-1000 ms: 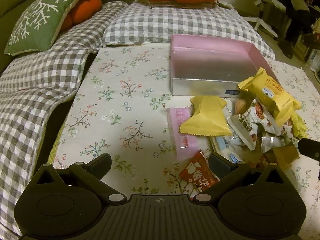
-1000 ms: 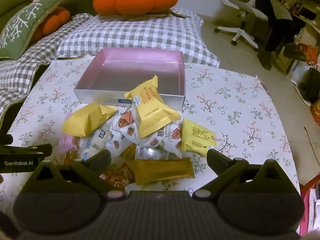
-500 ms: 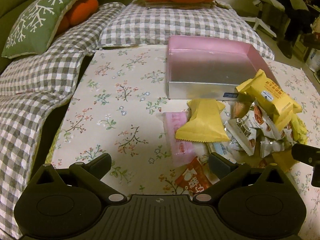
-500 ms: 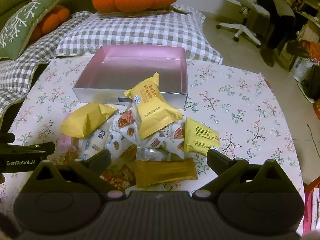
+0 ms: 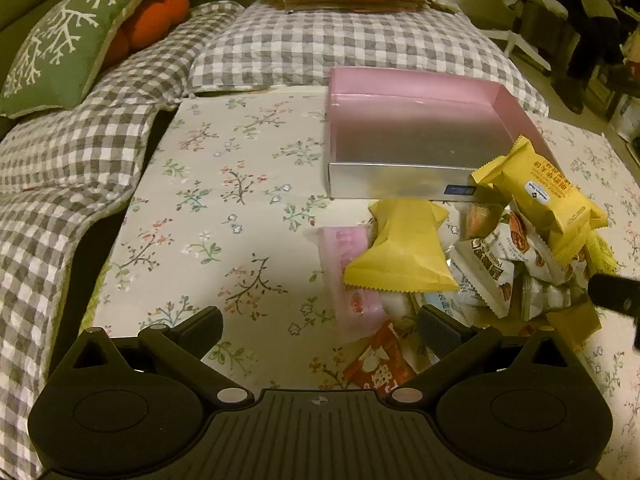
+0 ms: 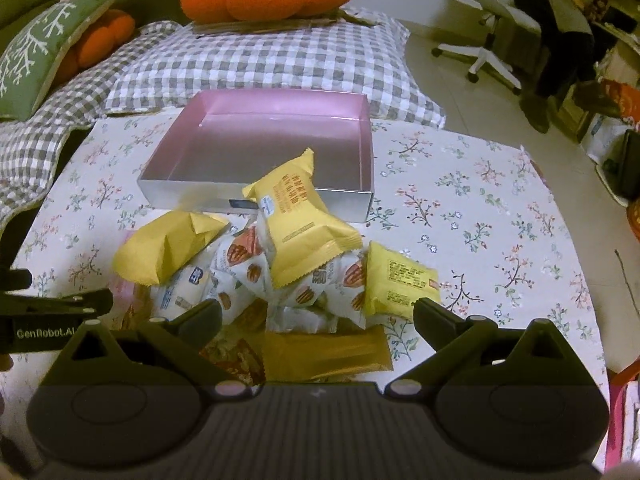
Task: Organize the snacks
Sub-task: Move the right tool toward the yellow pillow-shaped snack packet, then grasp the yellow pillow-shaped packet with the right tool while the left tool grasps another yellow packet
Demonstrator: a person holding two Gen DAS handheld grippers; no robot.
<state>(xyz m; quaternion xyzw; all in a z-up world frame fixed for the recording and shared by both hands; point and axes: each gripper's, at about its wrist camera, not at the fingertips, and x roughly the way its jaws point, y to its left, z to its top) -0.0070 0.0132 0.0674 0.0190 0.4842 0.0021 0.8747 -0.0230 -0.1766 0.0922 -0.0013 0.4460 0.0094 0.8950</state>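
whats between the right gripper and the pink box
The snack pile: from the right gripper, a flat golden packet, white nut packets and a yellow packet leaning at the pink box. Clearest in the right wrist view.

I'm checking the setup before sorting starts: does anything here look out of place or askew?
Yes. The pink box is empty while all the snacks lie heaped on the tablecloth in front of it. One yellow packet sits tilted on top of the pile, leaning against the box's front wall. Both claws are open and hold nothing.
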